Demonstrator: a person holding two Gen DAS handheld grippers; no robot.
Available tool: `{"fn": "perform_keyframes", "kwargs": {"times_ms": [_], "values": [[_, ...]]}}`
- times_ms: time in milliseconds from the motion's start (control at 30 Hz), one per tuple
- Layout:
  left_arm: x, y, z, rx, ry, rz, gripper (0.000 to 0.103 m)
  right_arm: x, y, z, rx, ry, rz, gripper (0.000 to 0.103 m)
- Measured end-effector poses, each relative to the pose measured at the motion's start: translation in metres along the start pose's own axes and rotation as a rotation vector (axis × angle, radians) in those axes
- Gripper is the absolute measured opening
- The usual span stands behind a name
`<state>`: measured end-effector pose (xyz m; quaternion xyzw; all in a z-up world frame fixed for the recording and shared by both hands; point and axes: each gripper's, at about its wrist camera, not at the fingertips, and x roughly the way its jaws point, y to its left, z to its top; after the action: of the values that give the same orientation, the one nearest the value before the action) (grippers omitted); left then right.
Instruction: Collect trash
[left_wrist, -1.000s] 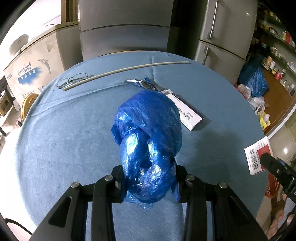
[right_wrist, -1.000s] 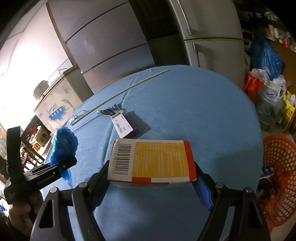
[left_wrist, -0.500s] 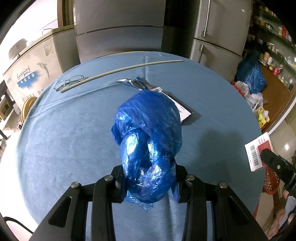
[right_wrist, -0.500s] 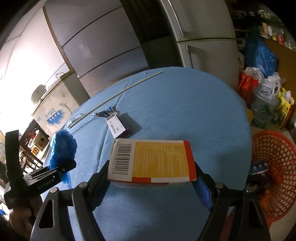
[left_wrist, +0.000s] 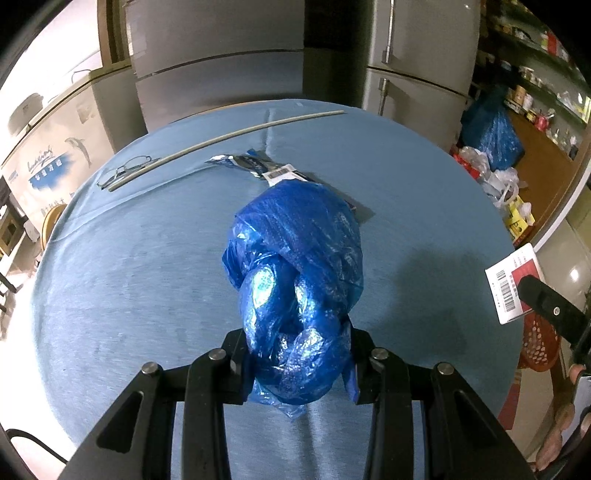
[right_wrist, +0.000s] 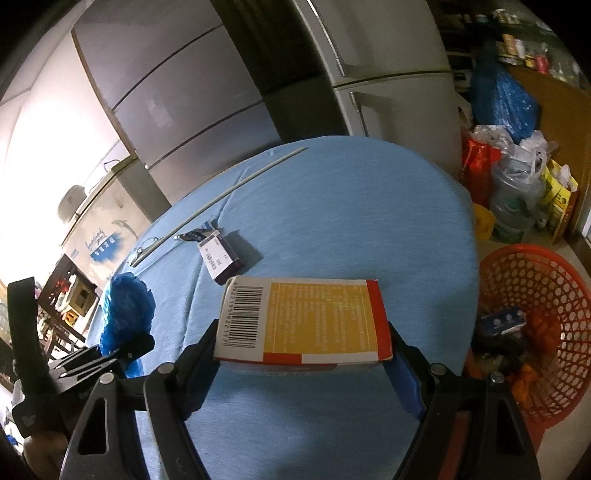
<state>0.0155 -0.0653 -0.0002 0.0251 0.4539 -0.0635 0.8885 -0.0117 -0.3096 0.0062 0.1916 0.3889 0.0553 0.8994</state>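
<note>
Fingers of my left gripper (left_wrist: 297, 363) are pinching a knotted blue plastic bag (left_wrist: 295, 280) above the blue table (left_wrist: 129, 277), while my right gripper (right_wrist: 303, 358) is clamping a yellow-and-red box (right_wrist: 306, 321) with a barcode, beside the table's right edge near the orange basket (right_wrist: 554, 295).

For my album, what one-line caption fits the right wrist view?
Right gripper holds a yellow-and-red box over the blue table, orange basket waiting alongside.
</note>
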Motion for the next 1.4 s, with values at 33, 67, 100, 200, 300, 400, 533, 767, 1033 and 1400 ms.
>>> {"fn": "perform_keyframes", "kwargs": {"times_ms": [33,67,100,200,300,400,533,767,1033,1400], "values": [[0.0,-0.003,0.0,0.008,0.001,-0.001,0.039,-0.001,-0.002,0.0,0.004,-0.001,-0.001,0.083],[0.0,-0.005,-0.001,0.011,0.001,-0.002,0.039,-0.002,-0.005,-0.001,0.009,-0.002,-0.003,0.083],[0.0,-0.008,-0.001,0.016,0.002,-0.004,0.039,-0.002,-0.007,-0.001,0.014,-0.002,-0.005,0.083],[0.001,-0.013,-0.001,0.025,0.004,-0.009,0.039,-0.005,-0.014,-0.002,0.027,-0.006,-0.011,0.083],[0.0,-0.018,-0.002,0.036,0.003,-0.012,0.039,-0.008,-0.019,-0.002,0.038,-0.011,-0.017,0.083],[0.0,-0.022,-0.003,0.043,0.002,-0.015,0.039,-0.011,-0.024,-0.002,0.049,-0.018,-0.024,0.083],[-0.001,-0.026,-0.003,0.052,0.001,-0.021,0.039,-0.015,-0.03,-0.002,0.061,-0.025,-0.035,0.083],[0.002,-0.03,-0.005,0.062,0.006,-0.027,0.039,-0.018,-0.043,-0.003,0.081,-0.028,-0.055,0.083],[0.005,-0.038,-0.006,0.083,0.011,-0.029,0.039,-0.023,-0.06,-0.006,0.116,-0.034,-0.079,0.083],[0.013,-0.06,-0.004,0.126,0.029,-0.046,0.039,-0.031,-0.098,-0.008,0.183,-0.053,-0.137,0.083]]}}
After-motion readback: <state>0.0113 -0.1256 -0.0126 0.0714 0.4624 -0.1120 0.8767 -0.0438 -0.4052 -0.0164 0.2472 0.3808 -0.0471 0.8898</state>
